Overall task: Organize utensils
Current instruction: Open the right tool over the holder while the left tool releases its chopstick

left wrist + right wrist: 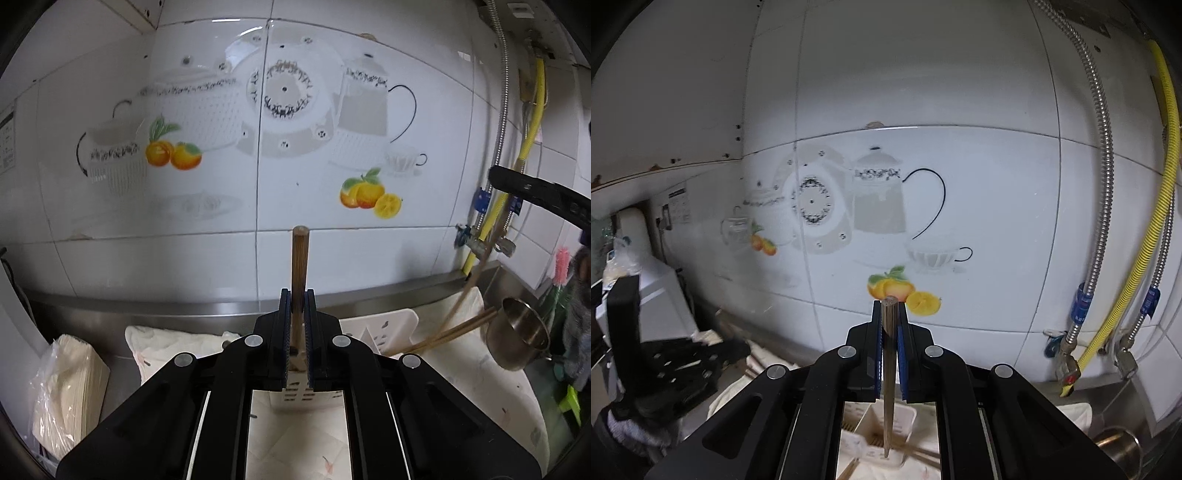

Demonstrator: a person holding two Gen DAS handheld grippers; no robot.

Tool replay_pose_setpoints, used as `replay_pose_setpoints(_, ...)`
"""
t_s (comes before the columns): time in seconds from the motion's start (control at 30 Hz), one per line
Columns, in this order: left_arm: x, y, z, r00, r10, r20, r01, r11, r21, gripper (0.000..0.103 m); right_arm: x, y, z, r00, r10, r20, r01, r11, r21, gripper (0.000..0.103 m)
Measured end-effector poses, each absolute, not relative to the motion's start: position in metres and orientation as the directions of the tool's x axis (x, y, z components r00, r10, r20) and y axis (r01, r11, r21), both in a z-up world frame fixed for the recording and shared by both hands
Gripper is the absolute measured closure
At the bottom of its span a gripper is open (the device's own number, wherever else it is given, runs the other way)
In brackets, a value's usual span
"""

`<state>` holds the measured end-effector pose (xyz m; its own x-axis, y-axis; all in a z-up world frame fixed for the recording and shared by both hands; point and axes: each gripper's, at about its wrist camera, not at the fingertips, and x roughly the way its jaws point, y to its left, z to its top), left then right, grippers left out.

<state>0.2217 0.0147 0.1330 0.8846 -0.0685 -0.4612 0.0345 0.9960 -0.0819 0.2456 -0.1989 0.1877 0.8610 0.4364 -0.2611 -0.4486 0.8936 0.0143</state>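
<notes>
My left gripper is shut on a brown wooden chopstick that stands upright between the pads, above a white slotted utensil holder. Two more chopsticks lean out of the holder to the right. My right gripper is shut on another wooden chopstick, held upright with its thin end pointing down over the white holder. The left gripper also shows at the left of the right wrist view.
A tiled wall with teapot and fruit prints stands close ahead. A steel pot sits at the right, near yellow and metal hoses. A white cloth and a bag of paper lie at the left.
</notes>
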Motion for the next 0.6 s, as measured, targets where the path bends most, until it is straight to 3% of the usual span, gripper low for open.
replay_pose_setpoints(0.43,0.202,0.012,0.139,0.893,-0.091,-0.441,0.059,0.994,-0.087,0.095,0.276,-0.199,0.145,0.845,0.432,-0.314,-0.428,0.900,0.087,0.095)
replay_pose_setpoints(0.5,0.194,0.013,0.142,0.897,-0.092,-0.433,0.057,0.994,-0.093,0.093,0.276,-0.204,0.142,0.843,0.433,-0.319,-0.424,0.900,0.100,0.088)
replay_pose_setpoints(0.6,0.183,0.013,0.146,0.903,-0.093,-0.419,0.055,0.993,-0.102,0.078,0.270,-0.211,0.141,0.846,0.429,-0.317,-0.419,0.902,0.104,0.073)
